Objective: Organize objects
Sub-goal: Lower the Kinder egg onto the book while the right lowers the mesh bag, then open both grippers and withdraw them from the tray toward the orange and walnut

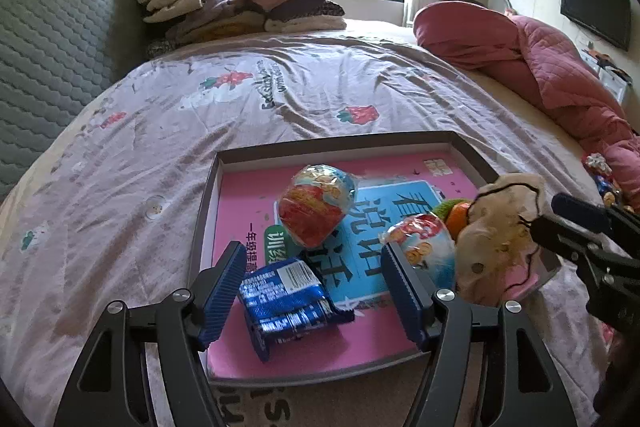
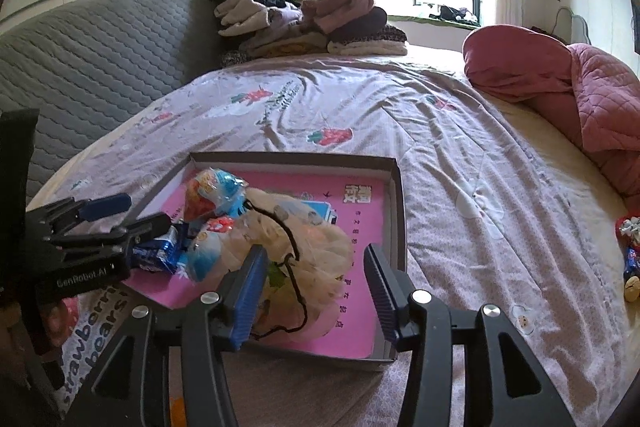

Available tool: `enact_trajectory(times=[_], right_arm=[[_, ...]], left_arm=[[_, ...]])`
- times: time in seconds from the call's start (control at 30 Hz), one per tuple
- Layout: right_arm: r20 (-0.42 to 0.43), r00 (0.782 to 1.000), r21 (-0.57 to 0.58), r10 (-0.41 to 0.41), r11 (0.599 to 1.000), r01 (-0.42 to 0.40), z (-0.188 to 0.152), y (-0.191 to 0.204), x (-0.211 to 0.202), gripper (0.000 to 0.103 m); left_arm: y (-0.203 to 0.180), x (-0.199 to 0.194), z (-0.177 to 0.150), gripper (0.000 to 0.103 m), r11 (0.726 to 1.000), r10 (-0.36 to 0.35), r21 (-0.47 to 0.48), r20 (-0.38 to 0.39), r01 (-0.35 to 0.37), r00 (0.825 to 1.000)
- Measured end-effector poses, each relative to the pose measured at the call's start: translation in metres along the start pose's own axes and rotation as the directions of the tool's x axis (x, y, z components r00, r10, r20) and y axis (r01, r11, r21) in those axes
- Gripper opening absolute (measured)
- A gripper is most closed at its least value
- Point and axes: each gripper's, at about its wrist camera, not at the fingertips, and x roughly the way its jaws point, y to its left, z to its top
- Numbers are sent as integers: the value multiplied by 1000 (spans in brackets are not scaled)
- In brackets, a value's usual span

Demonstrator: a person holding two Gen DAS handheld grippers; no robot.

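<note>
Two tools, jaws apart, nothing clamped: left tool (image 1: 312,291) astride blue packet (image 1: 286,301) at tray's (image 1: 340,143) 6 o'clock | right tool (image 2: 316,291) over mesh bag (image 2: 308,259) | lift clear straight up, avoid snagging bag cord.

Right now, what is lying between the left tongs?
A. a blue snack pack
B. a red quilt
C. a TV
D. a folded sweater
A: the blue snack pack lies in the box between the open left tongs, whose pads do not press on it.
</note>
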Motion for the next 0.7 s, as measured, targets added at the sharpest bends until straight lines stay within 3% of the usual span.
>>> enact_trajectory(times=[0.7], right_arm=[[80,991,-13,110,994,-110,-7,15,-57,50]], left_arm=[[-22,-88,-23,74,1000,-10,-2,69,10,998]])
